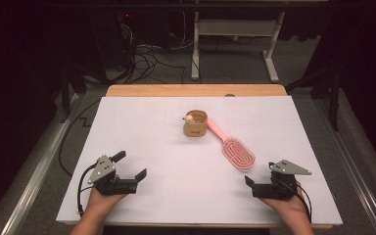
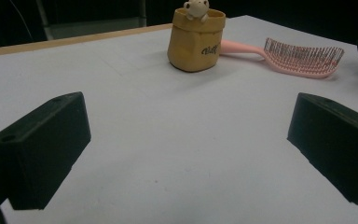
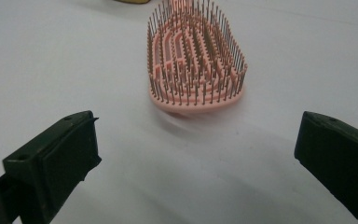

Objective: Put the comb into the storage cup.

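A pink hairbrush (image 1: pixel 238 152) lies bristles up on the white table, its handle pointing at a small tan pouch (image 1: pixel 195 123) with a little bear figure on its rim. My left gripper (image 1: pixel 129 165) rests open near the front left, well short of the pouch (image 2: pixel 196 42) and the brush (image 2: pixel 303 58). Held open at the front right, my right gripper (image 1: pixel 260 173) sits just in front of the brush head (image 3: pixel 193 60). Nothing lies between either pair of jaws, seen wide apart in the left gripper view (image 2: pixel 186 149) and the right gripper view (image 3: pixel 196 163).
The white sheet (image 1: pixel 142 127) covers a wooden table whose far edge (image 1: pixel 196 90) shows. Beyond it are dark floor, cables and the legs of a white desk (image 1: pixel 232 54). Bare white surface stretches between the two grippers.
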